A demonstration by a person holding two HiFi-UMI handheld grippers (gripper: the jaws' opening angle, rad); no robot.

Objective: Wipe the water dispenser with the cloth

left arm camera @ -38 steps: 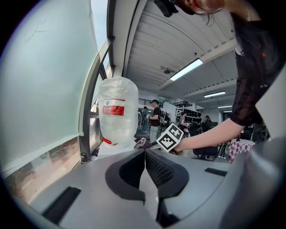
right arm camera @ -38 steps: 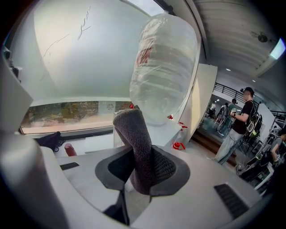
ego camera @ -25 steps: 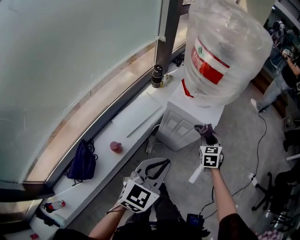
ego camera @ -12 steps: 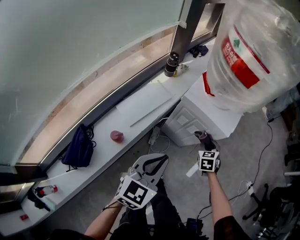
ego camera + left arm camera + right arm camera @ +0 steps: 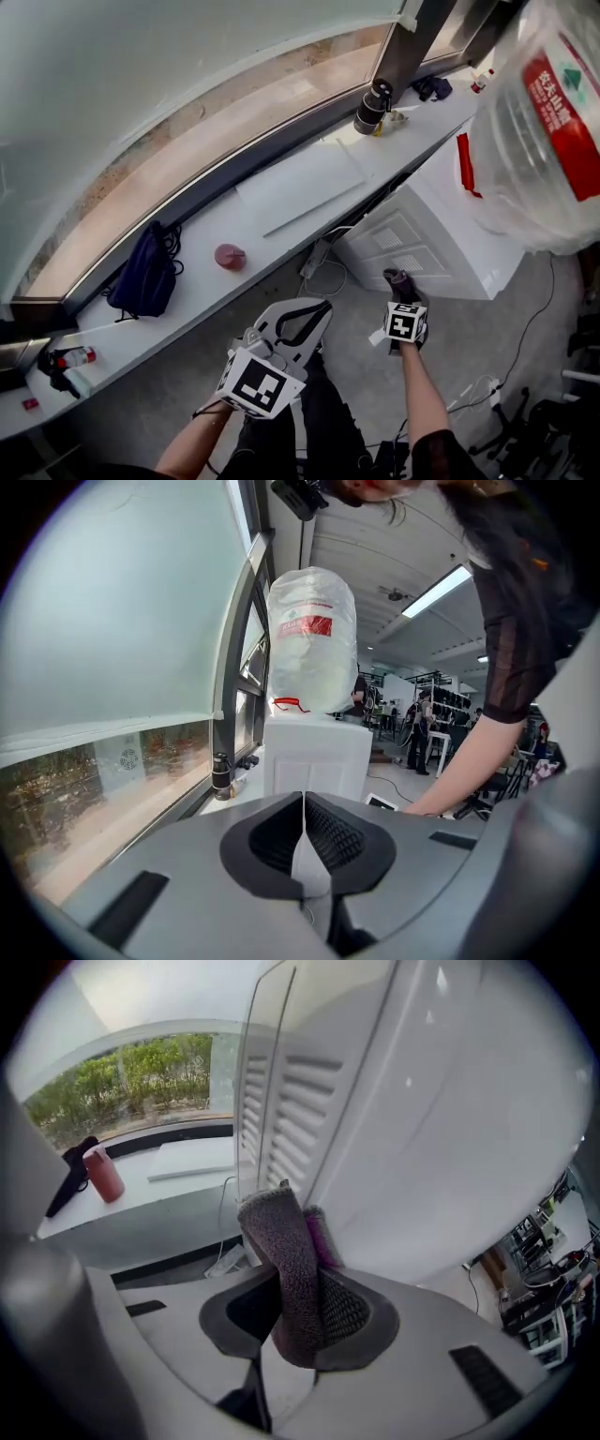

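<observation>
Grey-purple cloth [image 5: 286, 1260], folded and upright, just beside the louvred side of the white water dispenser [image 5: 394, 1147].

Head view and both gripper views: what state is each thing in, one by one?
left gripper: shut, nothing between its jaws.
right gripper: shut on the cloth.
cloth: clamped, its folded end sticking up close to the water dispenser.
water dispenser: upright, bottle seated on top.
bottle: inverted, neck down.
red cup: upright on the sill.

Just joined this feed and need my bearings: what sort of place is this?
Probably an open-plan office or lab: a bottle-fed water dispenser by a long window ledge, with strip lights and workstations behind.
</observation>
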